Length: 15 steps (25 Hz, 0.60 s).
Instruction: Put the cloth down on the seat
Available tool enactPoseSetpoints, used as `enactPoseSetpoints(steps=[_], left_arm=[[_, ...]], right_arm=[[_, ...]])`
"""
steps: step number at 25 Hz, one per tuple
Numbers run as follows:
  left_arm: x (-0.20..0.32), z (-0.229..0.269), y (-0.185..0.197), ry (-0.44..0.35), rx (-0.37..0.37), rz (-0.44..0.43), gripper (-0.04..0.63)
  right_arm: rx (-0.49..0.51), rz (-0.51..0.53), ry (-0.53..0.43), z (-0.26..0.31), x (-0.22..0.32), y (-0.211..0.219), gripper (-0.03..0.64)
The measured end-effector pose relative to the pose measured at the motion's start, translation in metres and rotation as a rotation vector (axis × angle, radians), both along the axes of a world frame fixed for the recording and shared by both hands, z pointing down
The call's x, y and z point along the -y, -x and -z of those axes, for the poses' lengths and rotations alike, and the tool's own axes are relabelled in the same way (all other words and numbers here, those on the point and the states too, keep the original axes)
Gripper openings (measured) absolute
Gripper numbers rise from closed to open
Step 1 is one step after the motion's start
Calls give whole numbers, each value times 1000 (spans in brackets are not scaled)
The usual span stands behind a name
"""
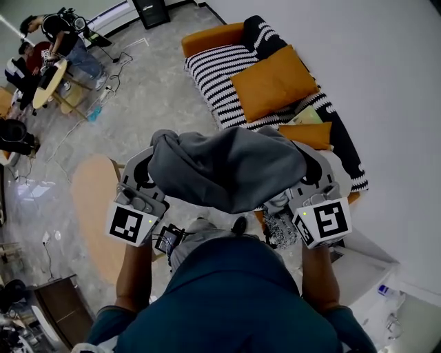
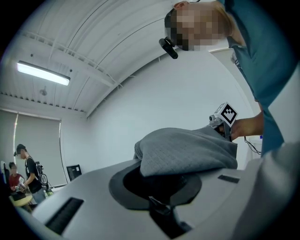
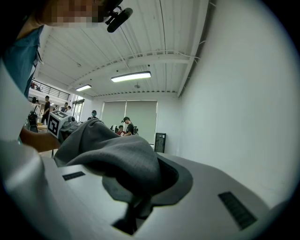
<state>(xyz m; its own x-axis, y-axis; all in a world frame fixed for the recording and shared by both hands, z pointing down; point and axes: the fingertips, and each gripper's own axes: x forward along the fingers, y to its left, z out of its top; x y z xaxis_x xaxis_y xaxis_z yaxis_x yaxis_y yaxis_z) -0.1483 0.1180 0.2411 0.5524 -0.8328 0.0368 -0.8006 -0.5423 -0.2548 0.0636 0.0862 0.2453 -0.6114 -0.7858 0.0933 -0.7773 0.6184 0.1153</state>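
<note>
grey cloth (image 1: 227,169) spans left gripper (image 1: 143,172) and right gripper (image 1: 315,172), both jaws clenched on it.

a large orange cushion (image 1: 273,81) lies at the far right, with a smaller orange cushion (image 1: 306,134) just nearer, beside the white wall (image 1: 386,83). a round wooden table (image 1: 93,207) stands near left on the pale stone floor (image 1: 151,96). far left, people (image 1: 65,38) gather round a small table (image 1: 49,81), with cables (image 1: 120,58) close by. a black cabinet (image 1: 151,12) stands farthest back. long ceiling lights (image 3: 131,77) glow.
</note>
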Motion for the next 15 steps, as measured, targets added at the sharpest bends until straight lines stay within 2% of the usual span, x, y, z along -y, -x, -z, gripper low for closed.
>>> enactPoseSetpoints(steps=[6, 15], left_arm=[[28, -2, 17, 2, 0, -24, 49], [84, 0, 60, 0, -20, -121, 49]], right_arm=[[-9, -19, 11, -3, 26, 16, 40], [-40, -107, 8, 4, 66, 59, 40]])
